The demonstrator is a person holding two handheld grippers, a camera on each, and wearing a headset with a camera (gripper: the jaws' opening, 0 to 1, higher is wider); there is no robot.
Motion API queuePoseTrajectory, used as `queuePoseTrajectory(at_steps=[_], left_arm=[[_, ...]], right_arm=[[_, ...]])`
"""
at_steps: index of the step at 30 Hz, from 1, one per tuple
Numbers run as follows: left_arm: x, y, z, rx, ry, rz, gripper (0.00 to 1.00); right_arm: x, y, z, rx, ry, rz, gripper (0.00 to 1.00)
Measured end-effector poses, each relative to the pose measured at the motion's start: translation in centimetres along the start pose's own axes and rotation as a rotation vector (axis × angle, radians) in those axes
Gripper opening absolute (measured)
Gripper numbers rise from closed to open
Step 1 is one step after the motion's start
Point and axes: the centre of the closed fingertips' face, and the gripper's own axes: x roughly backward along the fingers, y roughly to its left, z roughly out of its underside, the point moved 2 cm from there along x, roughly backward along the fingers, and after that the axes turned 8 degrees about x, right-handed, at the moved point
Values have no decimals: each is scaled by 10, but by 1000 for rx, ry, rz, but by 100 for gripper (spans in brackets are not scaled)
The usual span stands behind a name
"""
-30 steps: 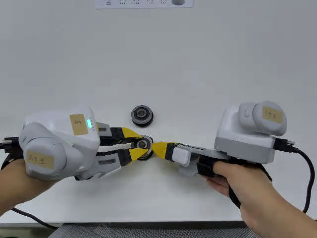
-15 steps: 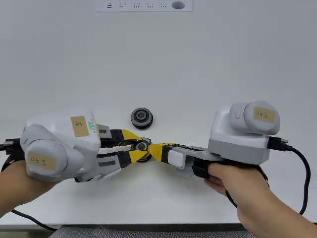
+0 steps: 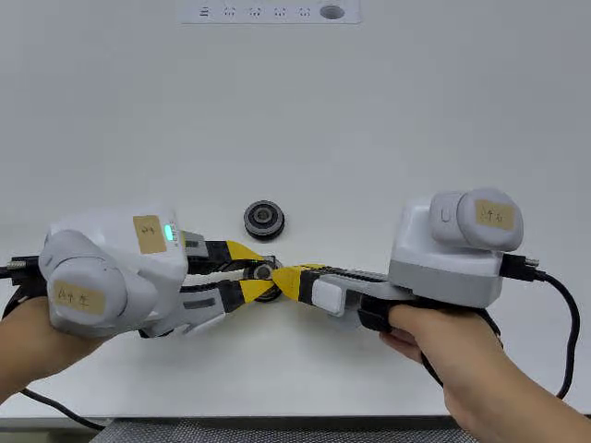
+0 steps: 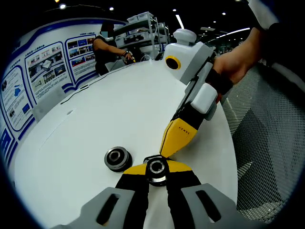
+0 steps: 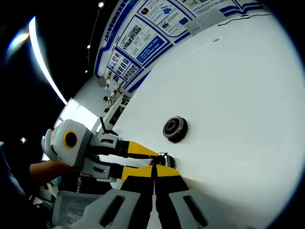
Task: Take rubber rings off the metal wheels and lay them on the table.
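Now, L gripper (image 4: 156,164): jaws clamped on a metal wheel (image 4: 157,170), near front of table (image 3: 388,138).
R gripper (image 3: 288,280): jaws closed, tips touching that wheel's rim; whether they pinch anything is unclear.
2nd wheel (image 3: 264,220): flat on table behind both grippers, black rubber ring (image 3: 249,221) on it.

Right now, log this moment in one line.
left gripper: jaws shut on wheel | right gripper: jaws shut, tips at that wheel | second wheel: on table, apart
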Motion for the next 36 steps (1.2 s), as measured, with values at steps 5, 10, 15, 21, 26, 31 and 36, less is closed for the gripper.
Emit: queuePoseTrajectory(at_steps=[5,10,15,21,26,31,36], left_arm=[[0,0,0,0,0,1,13],[0,0,0,0,0,0,13],[0,0,-1,-8,2,-5,14],[0,0,-1,5,-1,-16,14],[0,-1,-2,-16,13,-12,14],[0,0,-3,-14,19,-14,14],[0,0,-4,-21,24,-12,14]], right_arm=[[0,4,0,3,0,-20,1],[2,8,0,1,-3,-30,1],[3,7,0,-90,-13,-26,1],[4,5,1,-119,-12,-11,1],[3,4,1,-120,-8,-4,1],[3,2,1,-125,-8,4,1],[3,1,1,-132,-10,11,1]])
